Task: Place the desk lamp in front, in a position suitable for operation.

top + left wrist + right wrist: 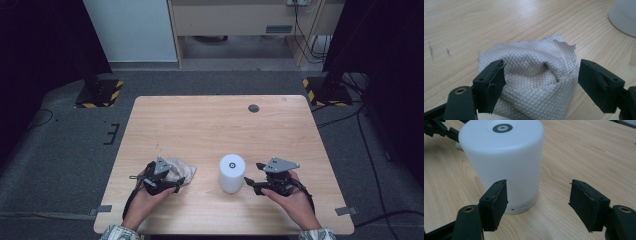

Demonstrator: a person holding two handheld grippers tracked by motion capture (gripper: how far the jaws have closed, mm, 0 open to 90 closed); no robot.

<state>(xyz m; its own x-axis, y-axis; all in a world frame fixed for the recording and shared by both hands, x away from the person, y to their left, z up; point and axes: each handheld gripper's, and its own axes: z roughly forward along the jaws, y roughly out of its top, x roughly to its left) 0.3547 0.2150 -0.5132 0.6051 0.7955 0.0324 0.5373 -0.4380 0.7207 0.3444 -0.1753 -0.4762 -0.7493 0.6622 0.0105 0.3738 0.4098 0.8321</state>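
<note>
A crumpled white quilted cloth (181, 170) (531, 72) lies on the wooden table (210, 125), front left. My left gripper (176, 181) (541, 85) is open with its jaws on either side of the bunched cloth; the left pad touches it and the right pad stands just off its edge. A white upright cylinder (231, 172) (504, 162) (624, 17) with a dark ring on top stands right of the cloth. My right gripper (254, 176) (539, 202) is open and low at the cylinder's right side, with no pad pressing on it.
A round dark grommet (253, 108) sits in the table's far right part. Two stand bases with yellow-black stripes (100, 92) (325, 91) rest on the grey floor beyond the far corners. Cables trail on the floor at right.
</note>
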